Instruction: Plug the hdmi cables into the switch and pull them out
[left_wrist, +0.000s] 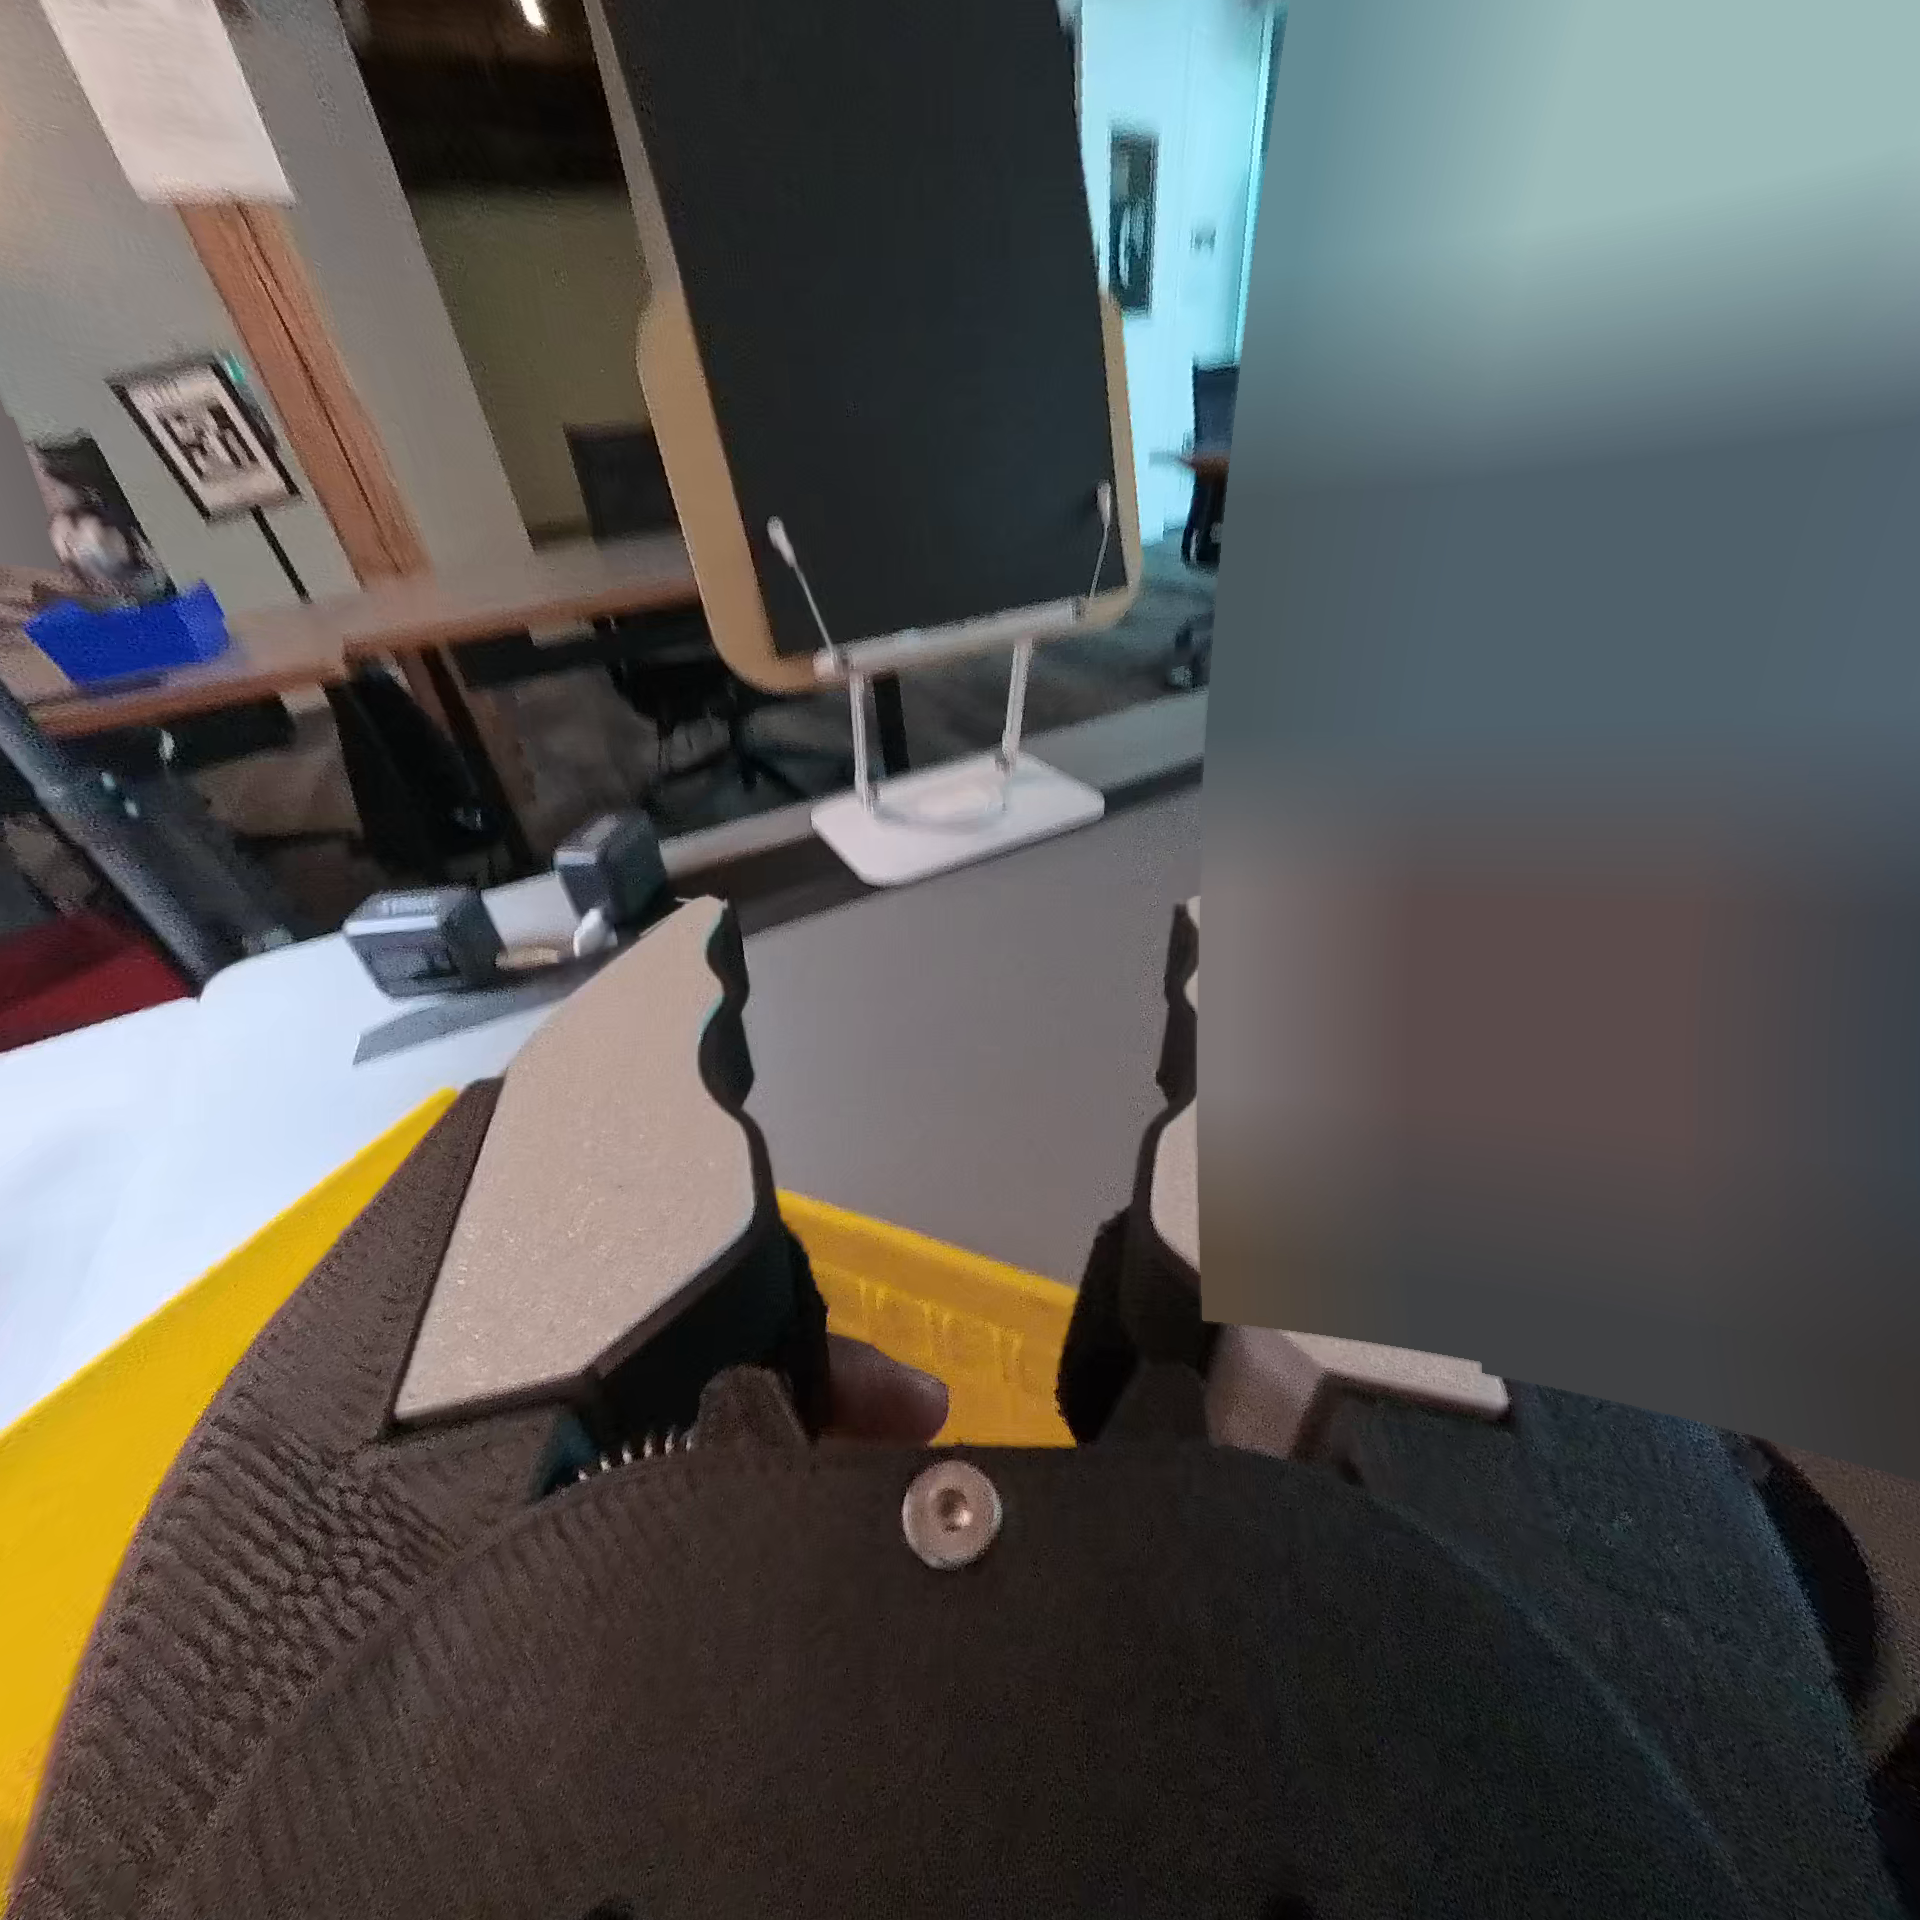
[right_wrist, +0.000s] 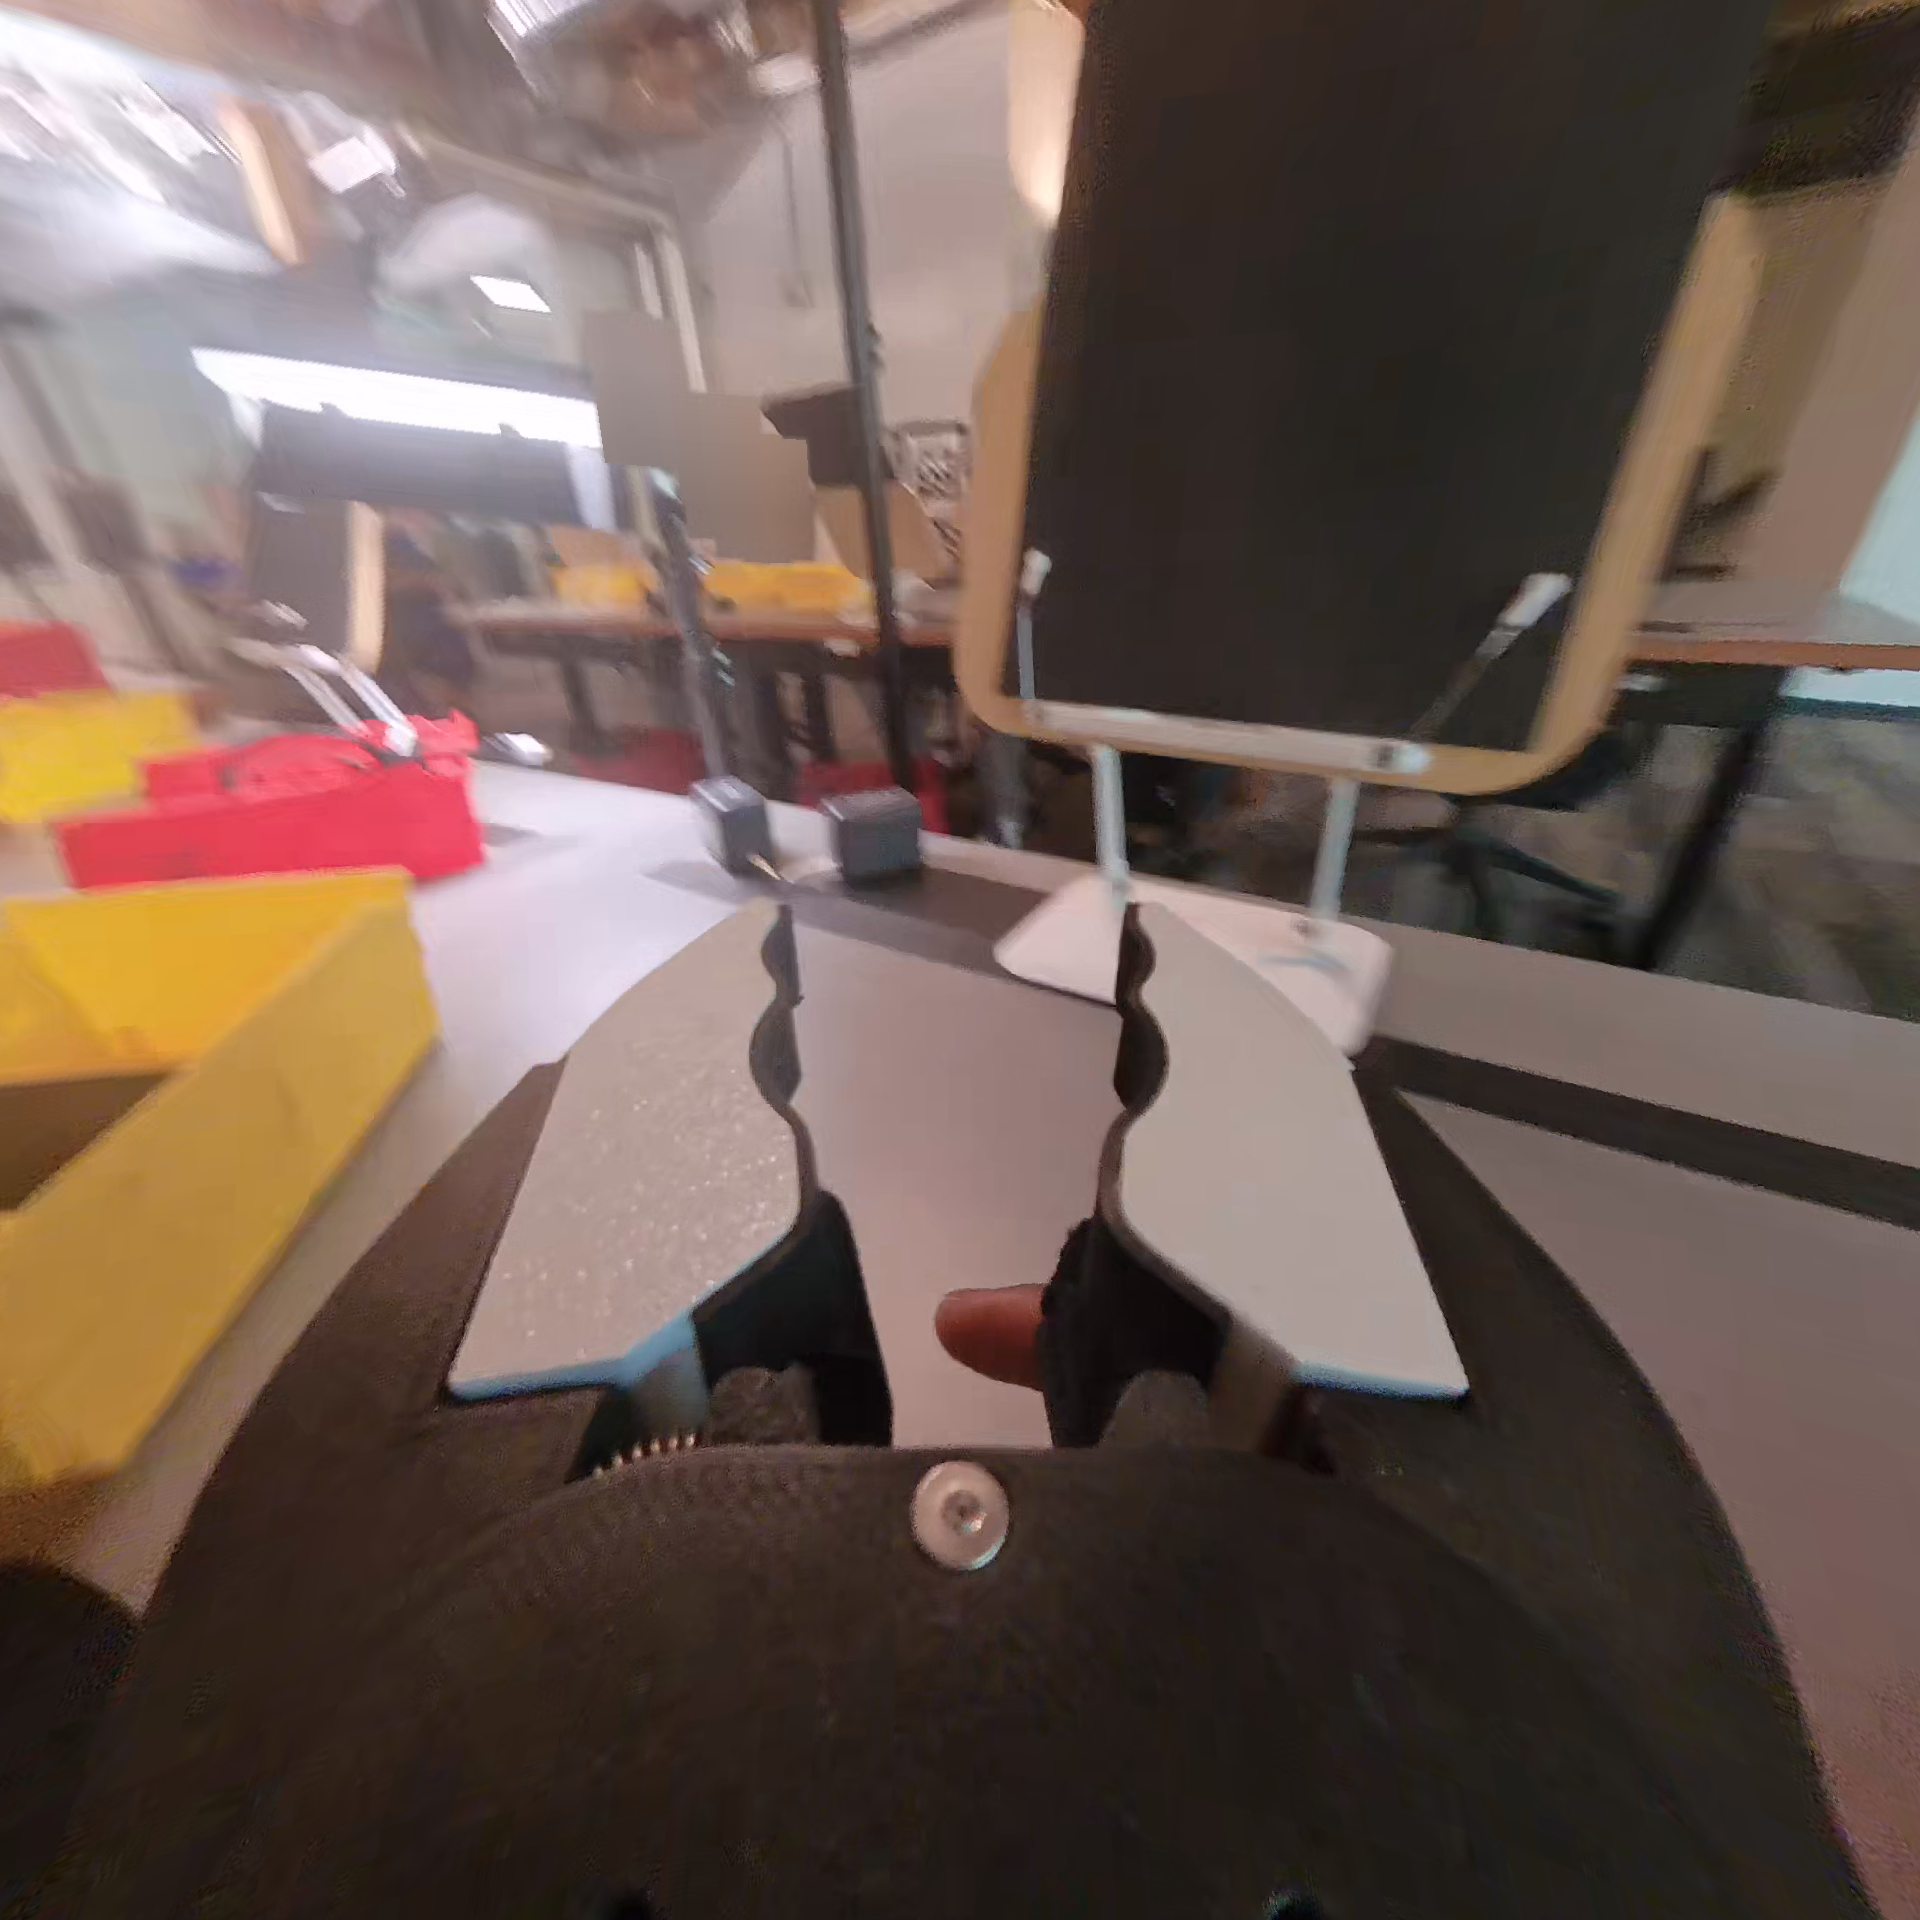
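- Jaws of both grippers stood apart with nothing between them; left gripper (left_wrist: 961, 935) had its right finger partly hidden under a blur patch, right gripper (right_wrist: 956, 920) showed both fingers (right_wrist: 665, 1164) clear.
- Just below the left jaws sat a yellow bin (left_wrist: 935, 1309); from the right wrist view a yellow bin (right_wrist: 208, 1101) lay to the left of the jaws, probably the same one.
- Grey surface (right_wrist: 956, 1122) ran bare straight ahead of the right jaws.
- No hdmi cables or switch could be made out in either view, so their direction, long axis, and nearer hand could not be told.
- Two small dark grey box-like devices (right_wrist: 810, 831) sat farther on, ahead and slightly left of the right jaws; in the left view they (left_wrist: 520, 914) lay ahead-left. Too blurred to say whether either is the switch.
- Dark panel on a white stand (right_wrist: 1299, 416) stood ahead-right, near the far edge of the surface.
- Red bins (right_wrist: 270, 821) lay well off to the left.
- Judgement: task not begun; next move calls for finding the cables first.
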